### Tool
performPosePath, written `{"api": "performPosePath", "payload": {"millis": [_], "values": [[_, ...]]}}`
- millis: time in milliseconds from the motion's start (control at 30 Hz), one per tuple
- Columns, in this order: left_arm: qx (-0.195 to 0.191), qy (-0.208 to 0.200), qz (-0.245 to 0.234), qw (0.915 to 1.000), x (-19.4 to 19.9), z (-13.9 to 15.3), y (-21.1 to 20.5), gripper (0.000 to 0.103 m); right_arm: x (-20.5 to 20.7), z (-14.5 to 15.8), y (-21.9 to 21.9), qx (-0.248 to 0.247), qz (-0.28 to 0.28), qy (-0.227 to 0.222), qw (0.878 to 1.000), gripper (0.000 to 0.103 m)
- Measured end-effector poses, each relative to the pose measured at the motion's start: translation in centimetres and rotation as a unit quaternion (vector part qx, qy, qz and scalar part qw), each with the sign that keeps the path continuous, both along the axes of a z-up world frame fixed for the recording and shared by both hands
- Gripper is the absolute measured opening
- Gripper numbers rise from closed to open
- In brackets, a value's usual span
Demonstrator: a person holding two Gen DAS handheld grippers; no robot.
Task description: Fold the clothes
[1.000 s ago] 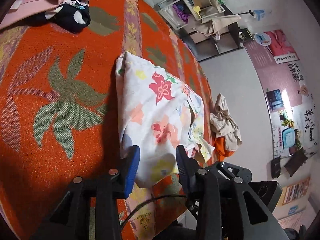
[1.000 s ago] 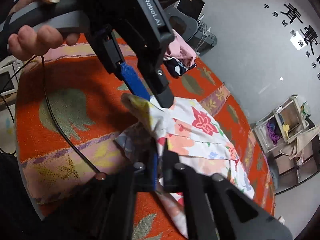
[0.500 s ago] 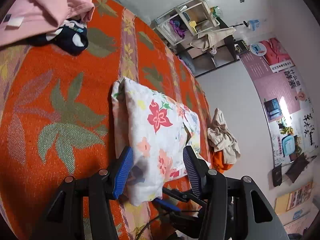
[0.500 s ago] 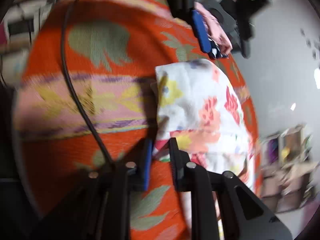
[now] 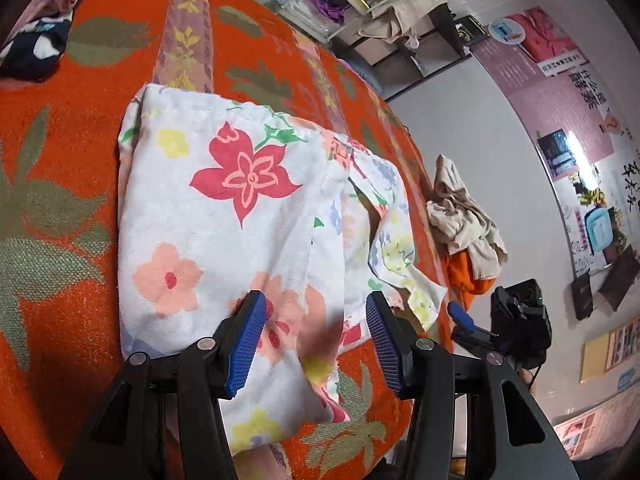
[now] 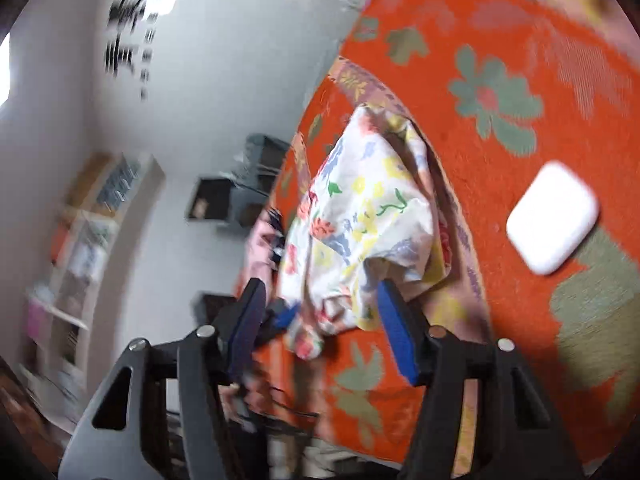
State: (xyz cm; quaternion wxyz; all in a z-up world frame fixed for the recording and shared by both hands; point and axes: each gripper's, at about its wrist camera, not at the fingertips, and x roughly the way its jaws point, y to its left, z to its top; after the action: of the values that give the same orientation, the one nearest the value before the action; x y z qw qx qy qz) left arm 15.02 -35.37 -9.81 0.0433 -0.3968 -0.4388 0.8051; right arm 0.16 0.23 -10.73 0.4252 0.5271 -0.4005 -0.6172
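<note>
Here both tongs, left point(image 5: 316, 338) and right point(image 6: 320, 328), gape over the floral garment point(image 5: 224, 216); wall writing unreadable.

- Left hand-held gripper point(image 5: 316, 338): jaws spread wide, blue ribbed pads point(image 5: 245, 342) facing each other, nothing clamped between them, black fingers angled forward and down.
- Right hand-held gripper point(image 6: 320, 330): jaws likewise wide apart and empty, its view blurred.
- In the left wrist view the right hand-held gripper shows low at the right, one blue pad visible.
</note>
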Motion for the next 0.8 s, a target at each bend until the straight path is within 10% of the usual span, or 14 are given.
{"api": "performPosePath", "payload": {"millis": [267, 333, 367, 500, 667, 800], "values": [[-0.016, 0.016, -0.018, 0.9996, -0.4, 2.3, 1.2, 0.052, 0.2, -4.8, 0.4, -0.065, -0.083, -0.148, 0.983, 0.056], [-0.018, 0.002, -0.023, 0.9996, -1.0, 1.6, 1.3, 0.054, 0.7, -5.8, 0.9, -0.050, -0.105, -0.175, 0.978, 0.030], [-0.011, -0.008, -0.023, 0.9997, -1.3, 1.0, 1.2, 0.055, 0.9, -5.8, 1.0, -0.018, -0.107, -0.162, 0.981, 0.007], [0.041, -0.012, -0.001, 0.9991, -0.8, -0.5, 0.2, 0.055, 1.7, -1.5, 1.0, 0.085, -0.096, -0.013, 0.992, 0.004], [0.060, 0.003, 0.007, 0.9982, 0.3, -1.0, 0.0, 0.056, 3.1, 4.0, 1.2, 0.159, -0.089, 0.154, 0.971, 0.006], [0.064, 0.022, 0.008, 0.9977, 1.3, 0.5, 0.3, 0.056, 2.3, -0.9, 0.0, 0.150, -0.018, 0.042, 0.988, 0.027]]}}
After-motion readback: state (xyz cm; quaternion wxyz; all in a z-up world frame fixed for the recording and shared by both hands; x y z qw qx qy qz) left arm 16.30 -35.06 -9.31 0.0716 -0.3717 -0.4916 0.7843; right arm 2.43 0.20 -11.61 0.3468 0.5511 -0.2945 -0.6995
